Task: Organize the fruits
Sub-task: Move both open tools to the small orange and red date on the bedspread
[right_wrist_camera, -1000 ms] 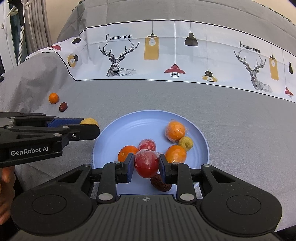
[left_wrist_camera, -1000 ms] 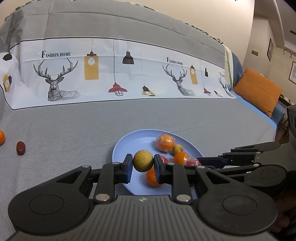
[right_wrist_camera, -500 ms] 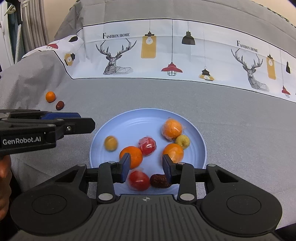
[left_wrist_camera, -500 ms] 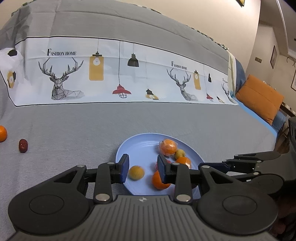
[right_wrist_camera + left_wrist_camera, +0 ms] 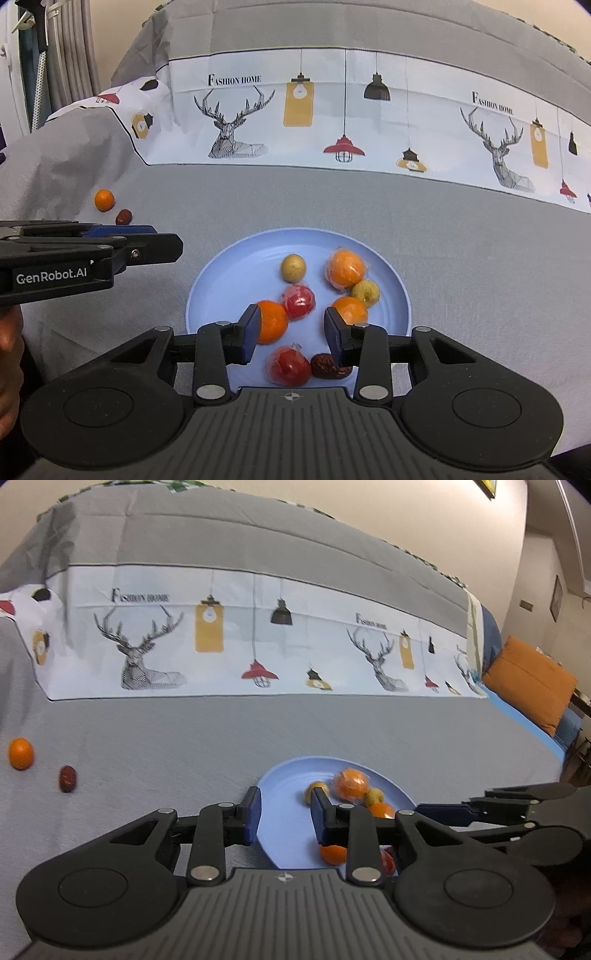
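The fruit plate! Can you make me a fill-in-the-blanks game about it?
1. The plate is colored ____.
2. Both the left gripper and right gripper are ____.
3. Off the plate, beside the small orange, lies a dark red ____.

Missing words: blue; open; date

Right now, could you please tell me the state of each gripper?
Left gripper: open, holding nothing.
Right gripper: open, holding nothing, above the blue plate.

One blue plate (image 5: 207,288) is seen. Four oranges (image 5: 346,268) are counted, three on it and one off. Two wrapped red fruits (image 5: 298,301), two yellowish fruits (image 5: 293,267) and two dark dates (image 5: 327,366) are counted.
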`<act>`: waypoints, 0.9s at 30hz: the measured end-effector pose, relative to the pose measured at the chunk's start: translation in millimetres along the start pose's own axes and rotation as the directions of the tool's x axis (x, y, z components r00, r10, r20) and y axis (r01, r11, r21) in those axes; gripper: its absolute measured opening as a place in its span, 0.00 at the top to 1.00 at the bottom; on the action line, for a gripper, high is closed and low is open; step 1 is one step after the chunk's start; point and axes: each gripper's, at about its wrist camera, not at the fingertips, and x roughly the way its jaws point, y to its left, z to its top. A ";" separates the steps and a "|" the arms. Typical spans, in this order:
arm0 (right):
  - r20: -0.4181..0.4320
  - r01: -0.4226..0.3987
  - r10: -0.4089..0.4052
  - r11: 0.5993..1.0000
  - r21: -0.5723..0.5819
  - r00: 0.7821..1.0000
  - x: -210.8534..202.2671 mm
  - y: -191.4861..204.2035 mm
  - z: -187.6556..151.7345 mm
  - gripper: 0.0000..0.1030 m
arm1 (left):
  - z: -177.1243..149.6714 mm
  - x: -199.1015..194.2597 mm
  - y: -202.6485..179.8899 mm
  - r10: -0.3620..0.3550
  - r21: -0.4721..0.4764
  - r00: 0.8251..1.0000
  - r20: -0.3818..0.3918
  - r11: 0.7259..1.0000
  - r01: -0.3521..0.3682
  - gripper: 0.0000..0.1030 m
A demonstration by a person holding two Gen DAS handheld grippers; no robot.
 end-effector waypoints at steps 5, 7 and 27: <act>0.029 -0.004 0.004 1.000 0.003 1.000 -8.8 2.9 5.0 0.62 | 28.5 -13.1 22.7 0.076 -0.032 0.996 -0.037 0.996 -0.077 0.75; 0.042 -0.009 0.009 1.000 -0.001 0.999 -11.5 4.9 7.4 0.67 | 42.5 -23.0 32.2 0.113 0.012 0.994 -0.015 0.994 -0.113 0.75; 0.147 -0.185 0.180 0.982 0.027 0.973 6.7 63.1 71.3 0.92 | 34.9 -68.3 126.0 0.260 -0.204 0.958 0.125 0.951 -0.231 0.77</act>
